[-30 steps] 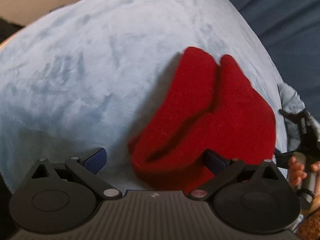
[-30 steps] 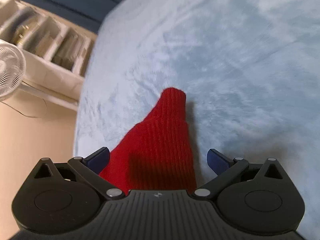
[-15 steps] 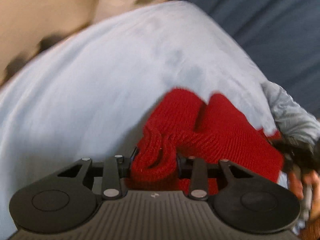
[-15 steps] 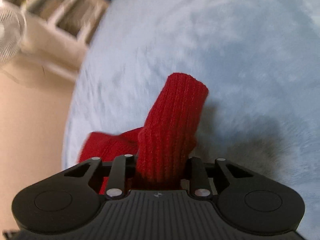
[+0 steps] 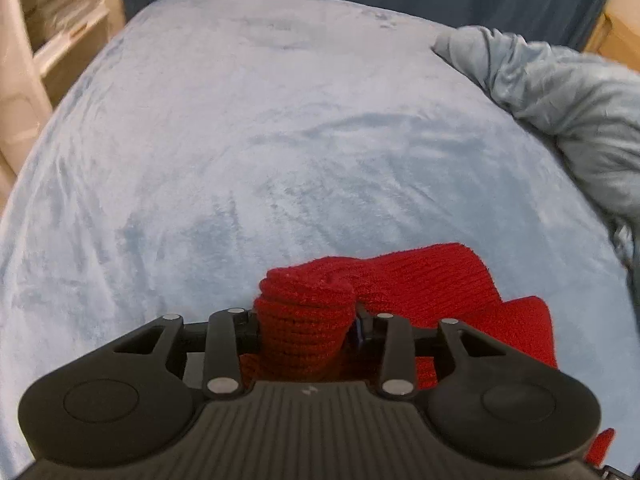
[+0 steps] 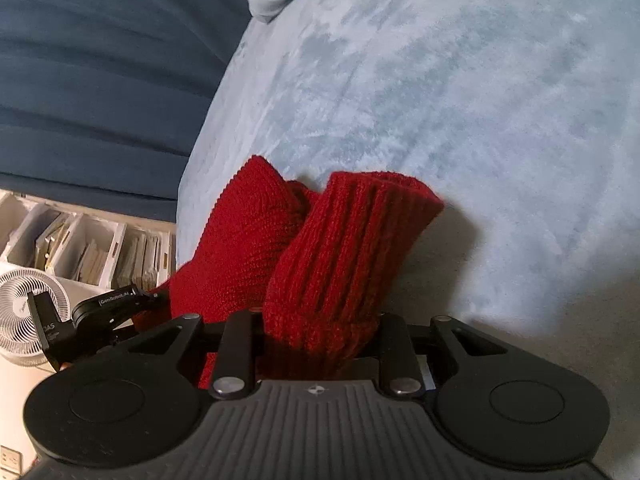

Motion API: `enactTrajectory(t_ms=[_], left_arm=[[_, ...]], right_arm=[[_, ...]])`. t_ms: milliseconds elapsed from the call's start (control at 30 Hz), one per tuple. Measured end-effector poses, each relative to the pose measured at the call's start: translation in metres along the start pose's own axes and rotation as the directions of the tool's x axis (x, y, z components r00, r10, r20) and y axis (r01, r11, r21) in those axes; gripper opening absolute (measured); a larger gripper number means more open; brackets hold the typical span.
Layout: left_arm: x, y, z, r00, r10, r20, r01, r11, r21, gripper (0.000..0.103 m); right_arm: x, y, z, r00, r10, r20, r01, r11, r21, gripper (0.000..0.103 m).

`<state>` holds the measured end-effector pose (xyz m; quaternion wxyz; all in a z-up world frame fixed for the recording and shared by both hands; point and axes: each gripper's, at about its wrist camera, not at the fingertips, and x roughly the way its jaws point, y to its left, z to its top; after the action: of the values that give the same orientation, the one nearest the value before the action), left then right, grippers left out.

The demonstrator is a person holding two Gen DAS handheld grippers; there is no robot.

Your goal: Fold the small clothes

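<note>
1. Red knit garment (image 5: 432,280) hangs bunched between both tools at the near edge of the pale blue blanket (image 5: 280,140).
2. Left gripper (image 5: 306,320) pinches one bunched end; right gripper (image 6: 320,320) clamps a ribbed cuff.
3. A second ago both sets of fingers were spread, the garment lying flat.
4. Open blanket stretches far; a grey bundle (image 5: 560,92) sits far right.

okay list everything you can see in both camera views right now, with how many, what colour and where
red knit garment: one, red, near edge of the blanket, clamped at two spots.
blanket: one, pale blue plush, covering the surface.
crumpled cloth: one, grey-blue, far right on the blanket.
curtain: one, dark blue, behind.
shelf: one, white, beside the surface.
fan: one, white, by the shelf.
left gripper: one, black, shut on garment.
right gripper: one, black, shut on garment.
</note>
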<state>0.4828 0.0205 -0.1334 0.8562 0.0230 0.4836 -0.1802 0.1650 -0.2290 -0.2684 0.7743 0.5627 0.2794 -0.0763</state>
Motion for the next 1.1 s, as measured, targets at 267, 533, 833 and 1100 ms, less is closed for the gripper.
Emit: enactTrajectory(t_ms=[267, 533, 833, 1100], left_arm=[[-0.015, 0.074, -0.012, 0.989, 0.147, 0.036, -0.136, 0.969, -0.204, 0.094], [-0.035, 0.052, -0.012, 0.992, 0.085, 0.096, -0.076, 0.993, -0.093, 0.094], [0.011, 0.027, -0.011, 0.957, 0.288, 0.044, -0.287, 0.958, -0.022, 0.097], [-0.095, -0.022, -0.117, 0.915, 0.382, 0.130, -0.392, 0.917, 0.068, 0.103]], right_arm=[[-0.019, 0.033, 0.038, 0.953, -0.275, 0.128, 0.303, 0.879, -0.368, 0.092], [0.055, 0.134, 0.062, 0.987, -0.158, 0.026, 0.120, 0.618, -0.777, 0.052], [0.104, 0.132, 0.060, 0.938, -0.332, 0.095, 0.290, 0.609, -0.738, 0.076], [-0.020, 0.131, 0.018, 0.949, -0.274, 0.153, 0.302, 0.661, -0.687, 0.098]])
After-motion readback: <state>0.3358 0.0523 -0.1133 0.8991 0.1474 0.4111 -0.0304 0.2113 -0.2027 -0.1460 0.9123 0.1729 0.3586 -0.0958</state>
